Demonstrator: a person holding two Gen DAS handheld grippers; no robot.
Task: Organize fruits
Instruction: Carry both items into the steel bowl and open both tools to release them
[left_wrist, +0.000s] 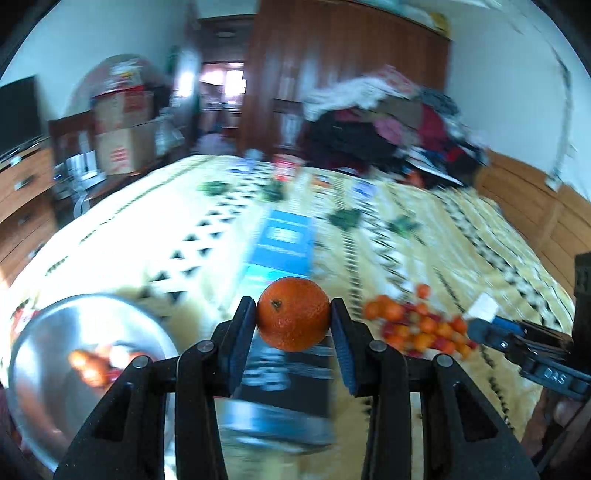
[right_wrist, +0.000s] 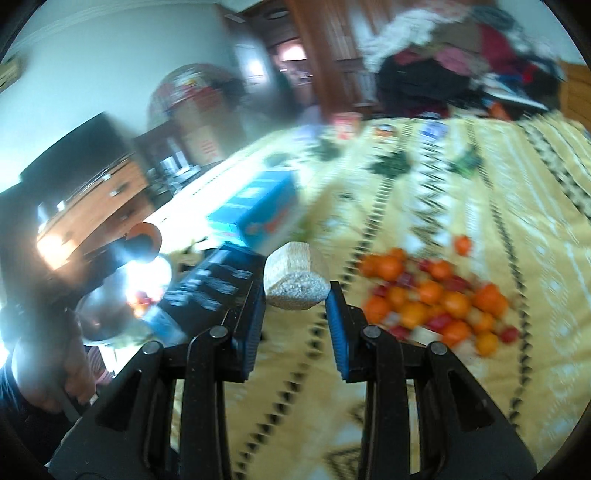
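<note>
Orange fruit (left_wrist: 293, 314) sits tight between the left gripper (left_wrist: 293, 325) pads, up above the bed (left_wrist: 424, 236). The right gripper (right_wrist: 295, 295) pinches a pale, rough chunk (right_wrist: 297, 282). To do this well, carry the orange slowly over the metal bowl (left_wrist: 48, 332) near the bed's left edge, go low, then let go gently. The fruit pile (right_wrist: 436, 299) waits.

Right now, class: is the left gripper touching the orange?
Touching. The left wrist view shows the left gripper with both blue pads pressed against the sides of the orange, no gap visible.
</note>
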